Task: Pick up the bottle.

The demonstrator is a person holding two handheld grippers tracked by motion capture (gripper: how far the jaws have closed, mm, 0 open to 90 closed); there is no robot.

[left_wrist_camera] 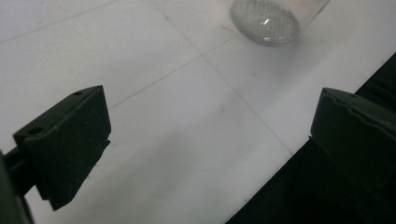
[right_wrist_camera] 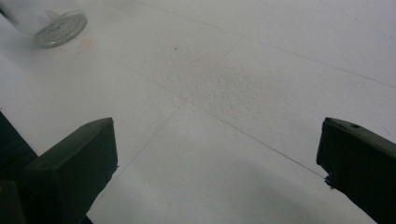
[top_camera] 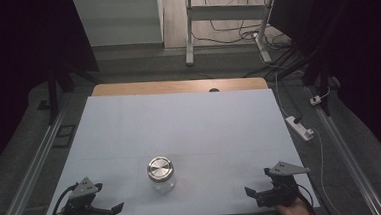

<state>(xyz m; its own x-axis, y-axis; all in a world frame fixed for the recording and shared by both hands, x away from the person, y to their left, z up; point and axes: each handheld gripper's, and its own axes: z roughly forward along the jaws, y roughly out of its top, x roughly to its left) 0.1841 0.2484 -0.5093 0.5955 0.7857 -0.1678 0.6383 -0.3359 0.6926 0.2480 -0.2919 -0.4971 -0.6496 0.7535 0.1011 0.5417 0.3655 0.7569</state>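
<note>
Fingers of left gripper (top_camera: 115, 210) and right gripper (top_camera: 251, 193): spread apart, empty, lower frame corners. Glass jar (top_camera: 161, 174), metal-lidded: upright, lower centre of tabletop (top_camera: 179, 123). Risk: one-sided contact could tip or slide it.

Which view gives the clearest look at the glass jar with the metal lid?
The high view: the jar stands upright and whole on the white table, lid on, between the two grippers. The left gripper view catches just its lower part at the top edge; the right gripper view catches its base in the top left corner.
</note>
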